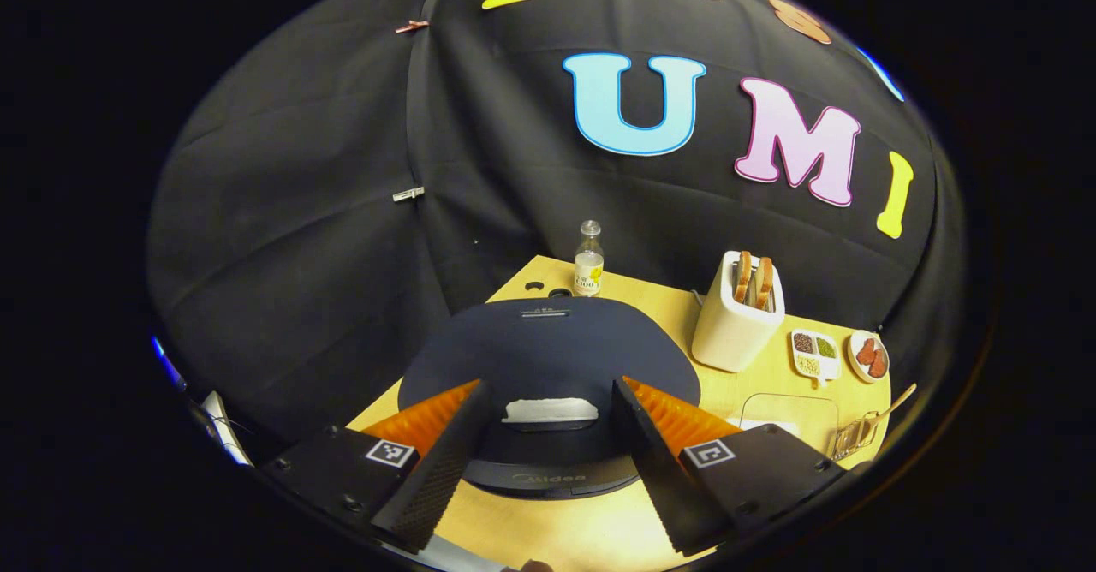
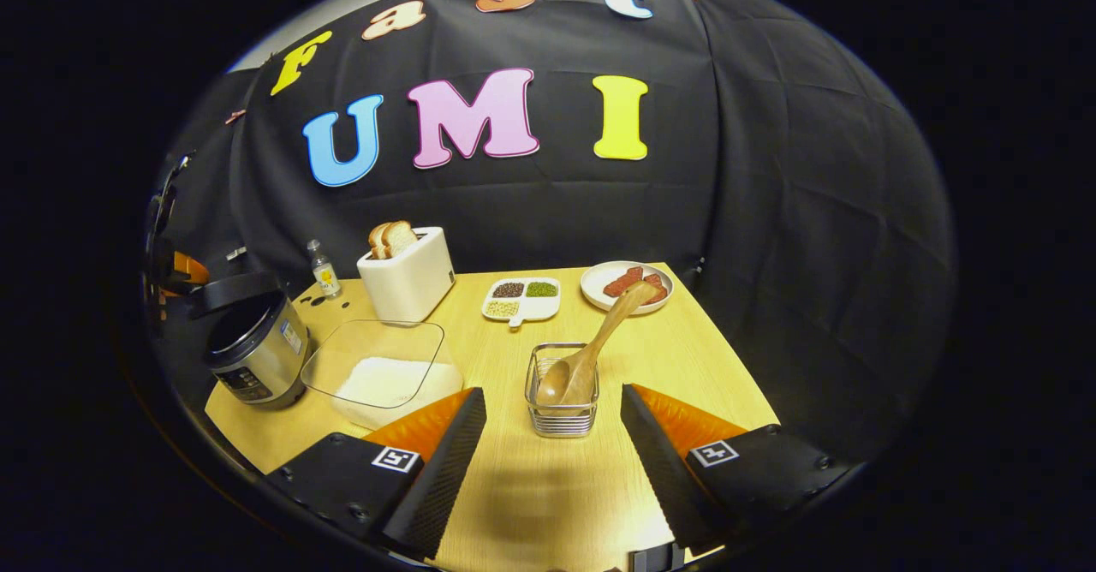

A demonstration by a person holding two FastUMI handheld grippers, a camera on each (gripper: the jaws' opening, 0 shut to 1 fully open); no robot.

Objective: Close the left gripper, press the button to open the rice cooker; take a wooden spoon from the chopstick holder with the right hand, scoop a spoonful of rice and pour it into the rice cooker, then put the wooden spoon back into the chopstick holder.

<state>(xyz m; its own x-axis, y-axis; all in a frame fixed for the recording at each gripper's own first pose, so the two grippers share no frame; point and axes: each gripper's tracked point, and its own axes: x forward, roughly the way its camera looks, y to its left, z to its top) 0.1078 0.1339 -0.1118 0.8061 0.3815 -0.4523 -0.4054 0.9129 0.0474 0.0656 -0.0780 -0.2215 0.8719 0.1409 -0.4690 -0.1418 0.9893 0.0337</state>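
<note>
The wooden spoon (image 2: 591, 351) stands in the chopstick holder (image 2: 561, 402), toaster (image 2: 408, 277) behind.

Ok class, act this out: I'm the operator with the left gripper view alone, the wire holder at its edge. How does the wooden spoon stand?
Observer: The wooden spoon stands bowl-down in the square wire chopstick holder, handle leaning toward the round white plate.
Operator: Is the right gripper on it?
Observer: No, the right gripper is open, the holder untouched between its spread fingers.
Operator: And the rice?
Observer: White rice lies low in the clear square glass dish.
</note>
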